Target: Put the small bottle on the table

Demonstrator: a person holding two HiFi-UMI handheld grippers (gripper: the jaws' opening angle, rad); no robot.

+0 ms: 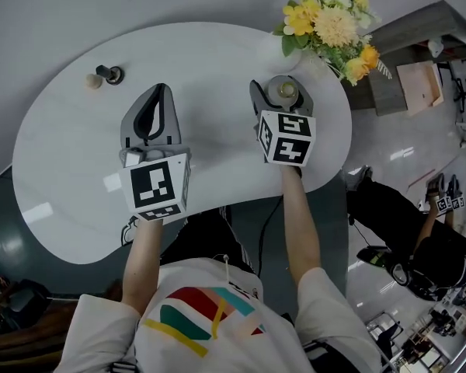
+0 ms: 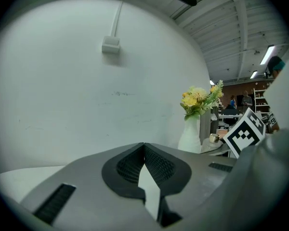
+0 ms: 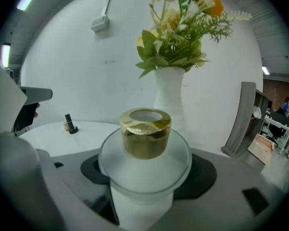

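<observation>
- Your right claw (image 1: 283, 93) is clamped on the small bottle (image 3: 144, 150). Its jaws press the frosted body from both sides, below the gold cap (image 3: 145, 131), so the bottle stands upright with its mouth facing up.
- That low, two-sided hold looks chosen to keep the bottle level for setting down. Its base is hidden by the claw, so you cannot tell whether it touches the counter (image 1: 217, 53).
- From the head view, the bottle sits over the far right part of the counter, near the vase of flowers (image 1: 330, 22) but apart from it.
- Mind the vase as you lower. There is more bare room on the side away from it.
- Your left claw (image 2: 144, 147) has its tips pressed together with nothing between them. It hangs over the middle of the counter, well apart from the bottle, and looks parked clear of the job.
- A dark little object (image 1: 110, 74) lies at the far left edge, out of your path.
</observation>
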